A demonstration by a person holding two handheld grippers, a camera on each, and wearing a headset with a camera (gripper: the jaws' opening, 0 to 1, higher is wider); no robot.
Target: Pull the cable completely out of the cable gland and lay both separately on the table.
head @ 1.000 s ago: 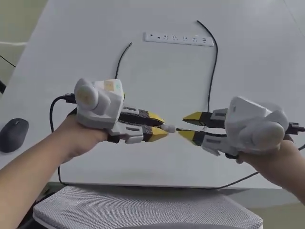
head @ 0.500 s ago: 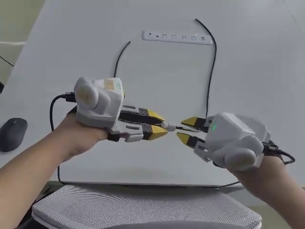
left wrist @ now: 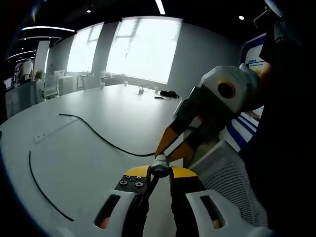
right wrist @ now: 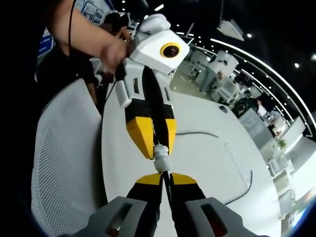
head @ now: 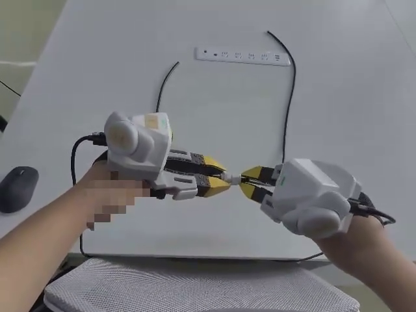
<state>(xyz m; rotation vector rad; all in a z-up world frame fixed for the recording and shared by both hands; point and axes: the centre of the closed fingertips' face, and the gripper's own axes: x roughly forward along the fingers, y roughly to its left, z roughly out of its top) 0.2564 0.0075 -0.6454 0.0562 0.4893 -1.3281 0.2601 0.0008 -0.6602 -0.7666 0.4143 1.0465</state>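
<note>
— While both tools are held up over the near part of the table [head: 214, 117], what does each one grip?

— Left gripper [head: 220, 177]: jaws clamped on the cable gland [head: 229, 176], a small white fitting at their yellow tips. The left gripper view confirms it, with the gland seated between the two tips. Right gripper [head: 247, 182]: jaws closed together on the cable [head: 240, 176], a thin dark line leaving the gland. The right gripper view shows that line pinched between its own tips, just beside the gland.

— Position of the two tools?

— Tip to tip, nearly touching, with the gland between them and a short run of cable showing. Gland and cable are both off the table surface.

— Whether the cable sits inside the gland?

— It meets the gland's end; how deep it goes cannot be told.

— Other items?

— Power strip [head: 244, 56] at the far side with a black cord [head: 291, 84], a mouse [head: 18, 188] at the left, and a mesh chair [head: 195, 286] below the table edge.
</note>
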